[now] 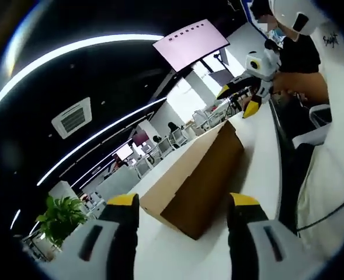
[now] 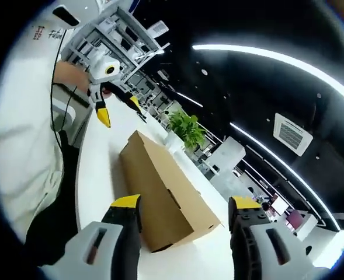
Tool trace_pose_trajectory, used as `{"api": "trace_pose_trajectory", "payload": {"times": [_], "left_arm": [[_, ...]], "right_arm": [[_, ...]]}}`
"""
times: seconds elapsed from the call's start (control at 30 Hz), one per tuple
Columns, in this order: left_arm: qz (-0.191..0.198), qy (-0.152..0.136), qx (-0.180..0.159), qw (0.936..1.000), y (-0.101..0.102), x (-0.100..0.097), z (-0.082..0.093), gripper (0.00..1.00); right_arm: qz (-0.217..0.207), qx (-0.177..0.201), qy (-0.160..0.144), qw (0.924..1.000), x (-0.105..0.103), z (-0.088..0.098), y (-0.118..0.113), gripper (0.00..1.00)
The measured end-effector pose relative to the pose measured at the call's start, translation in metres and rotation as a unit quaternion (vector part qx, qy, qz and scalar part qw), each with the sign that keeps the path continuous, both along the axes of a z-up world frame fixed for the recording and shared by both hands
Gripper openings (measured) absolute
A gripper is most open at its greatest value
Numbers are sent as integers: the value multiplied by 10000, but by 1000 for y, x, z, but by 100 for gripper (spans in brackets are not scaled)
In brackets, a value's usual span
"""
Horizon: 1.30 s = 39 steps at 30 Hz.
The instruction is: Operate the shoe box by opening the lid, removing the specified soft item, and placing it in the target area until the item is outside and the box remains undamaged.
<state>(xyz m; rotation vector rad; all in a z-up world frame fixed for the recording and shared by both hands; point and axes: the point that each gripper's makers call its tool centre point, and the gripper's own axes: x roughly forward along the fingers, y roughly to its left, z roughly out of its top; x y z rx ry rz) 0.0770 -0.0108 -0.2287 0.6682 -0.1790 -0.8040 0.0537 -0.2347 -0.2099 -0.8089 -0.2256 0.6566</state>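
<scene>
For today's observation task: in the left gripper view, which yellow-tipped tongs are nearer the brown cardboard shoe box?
The left tongs, rising at the bottom, straddle the closed brown cardboard shoe box; the right tongs hover beyond it.

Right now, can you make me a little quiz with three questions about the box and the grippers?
1. True or false: the lid of the cardboard box is shut.
2. What does the box rest on? A) the white table B) the floor C) a chair
3. Fill in the blank: the jaw tips of the left hand-held gripper and the right hand-held gripper are black and ______.

Key: 1 true. 2 A. 3 yellow. Both hand-held grippers are open with nothing between the jaws, one at each end of the box, and neither touches it yet.
</scene>
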Motion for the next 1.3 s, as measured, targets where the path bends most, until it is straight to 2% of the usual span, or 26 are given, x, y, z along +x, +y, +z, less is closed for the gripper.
{"api": "trace_pose_trajectory", "payload": {"times": [0.1,0.17,0.27,0.37,0.43,0.53,0.57,0.6,0.63,0.77,0.9,1.1,1.2,1.3], "left_arm": [[-38,-99,14,9999,0,0,3,62],[13,-165,87,9998,2,1,4,62],[122,-269,253,9992,6,6,4,59],[167,-427,437,9980,7,8,3,59],[170,-497,552,9971,6,9,2,59],[203,-624,899,9938,6,11,-4,59],[318,-595,1138,9912,8,14,-8,59],[334,-670,1240,9894,9,15,-9,59],[295,-904,1314,9868,6,14,-6,59],[231,-836,1114,9900,2,13,-5,59],[293,-933,1232,9876,1,17,-6,57],[225,-893,1358,9864,-3,21,-9,56],[244,-709,1484,9861,-4,28,-16,56],[246,-847,1611,9830,-5,31,-16,56]], "right_arm": [[-91,-41,48,9999,2,0,0,59],[21,-407,-15,9992,3,-3,4,58],[-50,-857,-7,9963,4,-9,4,58],[-54,-1025,-159,9946,5,-10,4,57],[-56,-1065,-156,9942,5,-12,4,57],[-23,-1155,-145,9932,5,-15,4,56],[20,-1271,-252,9916,4,-16,4,54],[94,-1370,-368,9898,3,-16,6,53],[43,-1368,-361,9899,3,-17,4,53],[-8,-1353,-354,9902,5,-17,2,52],[-25,-1400,-425,9892,5,-16,1,51],[-45,-1471,-414,9882,12,-19,-2,49],[-107,-1549,-415,9870,19,-23,-4,47],[-142,-1594,-406,9863,22,-25,-4,47]]}}
